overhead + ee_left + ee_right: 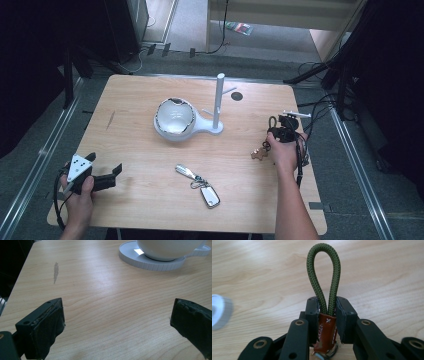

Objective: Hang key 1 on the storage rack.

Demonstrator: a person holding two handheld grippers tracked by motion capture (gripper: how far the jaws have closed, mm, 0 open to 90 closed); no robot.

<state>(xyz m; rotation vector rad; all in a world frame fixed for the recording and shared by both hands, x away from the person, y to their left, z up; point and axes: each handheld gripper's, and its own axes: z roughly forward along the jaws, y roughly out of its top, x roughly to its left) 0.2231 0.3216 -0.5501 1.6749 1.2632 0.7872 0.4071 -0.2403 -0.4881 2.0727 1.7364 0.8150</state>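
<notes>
Step in hand, as judged: a keychain pickup, with the hanging step likely to follow. The right gripper (327,315) had its jaws closed tight on a key fob (325,333), pinching it where a brown leather tab met a green cord loop (323,272). In the high view this gripper (280,132) sat at about 3 o'clock on the table (140,95), with the keys (260,152) dangling just below it toward the near side. Whether the keys still touched the wood could not be told.

The left gripper (107,177) rested at about 8 o'clock, jaws spread wide with nothing between them; its own view showed bare wood between the pads (47,327).

Next move, as judged: carry the loop toward the white stand (218,102) at table centre and thread it over one of the short pegs (229,90). That would call for keeping the loop open and upright and approaching the peg end-on.

Materials: the cord was braided and round, matte olive, standing stiffly in a narrow arch. The tab was smooth reddish-brown leather with white stitching and a stamped mark too small to read. The stand was matte white, a slim post on a flat ribbed base that also carried a glossy white bowl (174,117). A second keyset (199,185), metallic with a silvery fob, lay at about 6 o'clock. The tabletop was pale wood grain.
</notes>
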